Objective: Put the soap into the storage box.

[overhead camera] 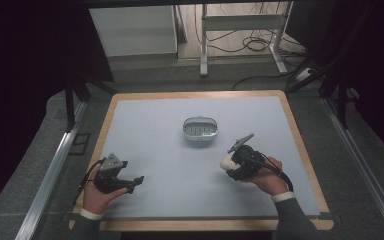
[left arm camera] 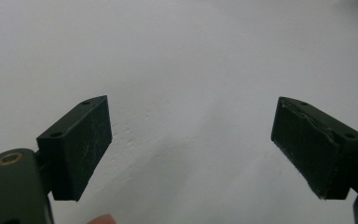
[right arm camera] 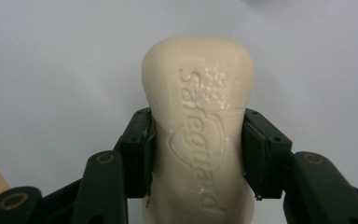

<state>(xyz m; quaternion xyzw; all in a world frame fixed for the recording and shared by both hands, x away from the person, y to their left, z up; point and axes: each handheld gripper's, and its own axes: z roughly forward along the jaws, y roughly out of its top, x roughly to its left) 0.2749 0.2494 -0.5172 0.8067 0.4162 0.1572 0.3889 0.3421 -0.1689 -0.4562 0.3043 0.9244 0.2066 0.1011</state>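
Nearest to us, the bar of soap (right arm camera: pixel 198 126) stands between the two black jaws of the right tongs (right arm camera: pixel 198 154), which are clamped on its narrow waist, with the broad rounded end projecting beyond the tips. We see the same tongs (overhead camera: pixel 236 164) held above the pale mat (overhead camera: pixel 180 165), the soap (overhead camera: pixel 226 162) at their front; the dish (overhead camera: pixel 199 129) lies ahead of them and a little to their left, well apart. We judge the bar light and stiff but slick: its face shows wet beading near the lettering, so a grip on the curved flanks could slide. We would take hold at the waist, where the sides narrow, as now. The left tongs (overhead camera: pixel 130 183) hover over the mat, well to the left of the right pair; in their own view (left arm camera: pixel 191 149) the jaws stand wide apart with nothing between them. The mat is smooth, matt and framed by a wooden border (overhead camera: pixel 295 130). Beyond it we note grey carpet (overhead camera: pixel 340 150), a metal table frame (overhead camera: pixel 203 45) and loose cables (overhead camera: pixel 255 45).
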